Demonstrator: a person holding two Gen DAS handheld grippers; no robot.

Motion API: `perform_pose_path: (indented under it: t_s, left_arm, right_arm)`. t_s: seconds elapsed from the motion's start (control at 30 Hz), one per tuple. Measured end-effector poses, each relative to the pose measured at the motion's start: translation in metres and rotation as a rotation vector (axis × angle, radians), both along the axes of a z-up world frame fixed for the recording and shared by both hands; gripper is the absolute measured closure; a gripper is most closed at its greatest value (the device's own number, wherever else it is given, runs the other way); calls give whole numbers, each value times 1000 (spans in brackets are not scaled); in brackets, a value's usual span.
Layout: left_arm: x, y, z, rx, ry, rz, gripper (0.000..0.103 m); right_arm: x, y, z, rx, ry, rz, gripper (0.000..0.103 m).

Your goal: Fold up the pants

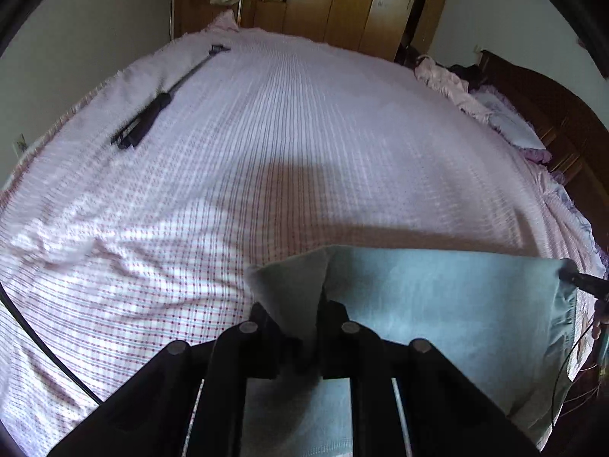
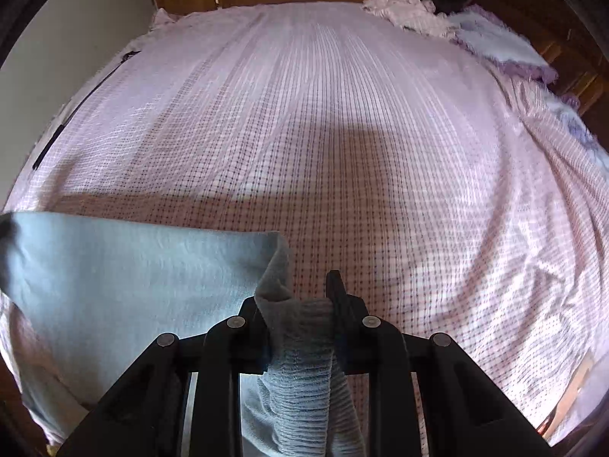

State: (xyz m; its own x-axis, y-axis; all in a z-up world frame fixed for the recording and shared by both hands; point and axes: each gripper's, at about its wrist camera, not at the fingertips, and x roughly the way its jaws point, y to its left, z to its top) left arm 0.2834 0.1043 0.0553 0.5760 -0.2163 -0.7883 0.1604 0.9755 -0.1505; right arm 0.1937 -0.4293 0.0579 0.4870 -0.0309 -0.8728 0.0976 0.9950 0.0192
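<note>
Both tongs clamp the pale blue pants: the left gripper (image 1: 304, 312) pinches one top corner of the pants (image 1: 437, 304), the right gripper (image 2: 300, 297) bites the ribbed waistband at the other corner (image 2: 304, 361). Between them the cloth hangs lifted off the pink checked bedspread (image 1: 285, 133), at about 6 o'clock on the bed, nearest the person (whose hands stay out of view). To fold well, I judge both corners should be kept level and the top edge taut, carried toward 12 o'clock, then laid down flat before either grip lets go. A black folded tripod (image 1: 152, 114) lies well apart at 10 o'clock; crumpled pink bedding (image 2: 403, 11) sits at 1 o'clock.
</note>
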Motion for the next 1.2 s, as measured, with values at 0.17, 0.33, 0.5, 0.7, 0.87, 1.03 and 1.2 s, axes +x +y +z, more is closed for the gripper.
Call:
perform_pose_path:
  t_s: [0.17, 0.33, 0.5, 0.7, 0.87, 1.03, 1.2]
  left_arm:
    - [-6, -8, 45, 16, -90, 10, 91]
    - [-29, -12, 69, 48, -169, -3, 91]
    - [-60, -4, 61, 61, -170, -12, 91]
    - [-109, 7, 56, 45, -209, -15, 91]
    - [-143, 11, 50, 42, -231, -61, 91]
    - [-178, 18, 33, 49, -239, -115, 91]
    - [-207, 22, 6, 61, -198, -134, 90]
  right_arm:
    - [11, -17, 12, 15, -66, -4, 87]
    - [-13, -15, 22, -13, -111, 51, 87]
    - [-47, -17, 29, -11, -158, 87, 87]
    - [-99, 2, 35, -66, -178, 137, 87]
    - [-133, 12, 25, -93, -149, 160, 87]
    - [-165, 24, 7, -139, -101, 194, 86]
    - [-182, 36, -20, -196, -50, 220, 86]
